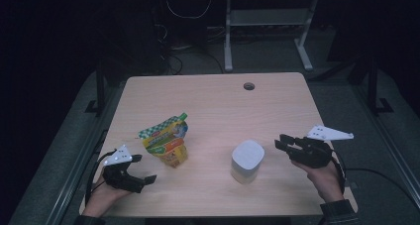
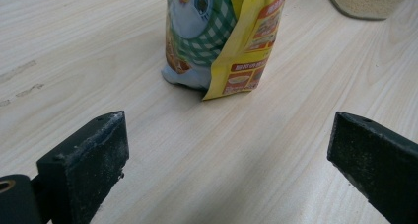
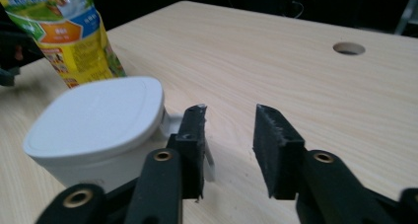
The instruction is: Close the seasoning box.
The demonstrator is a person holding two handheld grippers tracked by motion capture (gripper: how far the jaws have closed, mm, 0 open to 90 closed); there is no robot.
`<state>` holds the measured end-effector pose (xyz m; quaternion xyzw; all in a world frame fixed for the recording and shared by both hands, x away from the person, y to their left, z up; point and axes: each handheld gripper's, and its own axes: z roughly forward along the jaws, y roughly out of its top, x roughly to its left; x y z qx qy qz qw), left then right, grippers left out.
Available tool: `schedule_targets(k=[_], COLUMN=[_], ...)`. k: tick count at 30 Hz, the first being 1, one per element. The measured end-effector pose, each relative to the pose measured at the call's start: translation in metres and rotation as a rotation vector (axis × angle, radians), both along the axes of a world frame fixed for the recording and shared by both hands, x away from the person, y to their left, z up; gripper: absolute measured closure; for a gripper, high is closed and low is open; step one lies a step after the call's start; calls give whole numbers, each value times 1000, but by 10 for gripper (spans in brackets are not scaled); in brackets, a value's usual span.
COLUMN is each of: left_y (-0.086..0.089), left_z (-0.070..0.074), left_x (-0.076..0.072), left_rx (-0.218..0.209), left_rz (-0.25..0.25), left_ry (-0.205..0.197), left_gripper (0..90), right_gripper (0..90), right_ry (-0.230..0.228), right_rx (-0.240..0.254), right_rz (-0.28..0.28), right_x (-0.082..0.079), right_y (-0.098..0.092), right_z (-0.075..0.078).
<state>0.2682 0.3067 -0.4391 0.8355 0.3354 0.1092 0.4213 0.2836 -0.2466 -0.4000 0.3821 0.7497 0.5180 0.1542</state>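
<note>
At the left of the high view the left gripper (image 1: 141,181) sits low near the table's (image 1: 213,101) front-left corner, held in a hand (image 1: 101,195) that comes in from the bottom edge; its jaws stand spread wide with nothing between them, and in the left gripper view only bare wood lies in the gap; ahead of those jaws, a little way off and not touching, the pouch (image 1: 168,140) stands upright on its base, yellow and green with a cartoon figure on it (image 2: 222,36); it leans slightly, its green top corner tipped toward the far side of the table; to the right of the pouch, near but apart, the white jar (image 1: 246,160) stands on the front half of the table, its rounded square lid uppermost; the right gripper (image 1: 283,144) is just beside the jar on its right, pointing toward it, held in a hand (image 1: 324,178) at the front-right edge; its jaws are partly spread and grip nothing; in the right gripper view the jar (image 3: 98,130) lies to the left of the jaws, outside the gap, with the nearer jaw close against its side, though contact cannot be told; farther back a round hole (image 1: 249,86) is cut in the tabletop.
</note>
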Motion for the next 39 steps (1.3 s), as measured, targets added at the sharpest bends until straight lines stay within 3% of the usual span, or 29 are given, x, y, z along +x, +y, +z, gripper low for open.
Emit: schedule_targets(k=[19,25,31,39], left_y=[-1,-1,0,-1], left_z=[-3,-4,-7,-9], left_x=[-1,0,1,2], left_rx=[2,5,8,17], left_rz=[-10,-9,-6,-9], left_ry=[6,5,-1,3], left_gripper=[18,18,18,18], right_gripper=[300,196,145,141], right_ry=[72,64,64,91], right_rx=[-74,-95,-121,-159], right_rz=[-17,-15,-30,-36], right_x=[-9,-14,-18,-16], right_y=[-7,-9,-10,-11], right_z=[-31,-44,-56,-68])
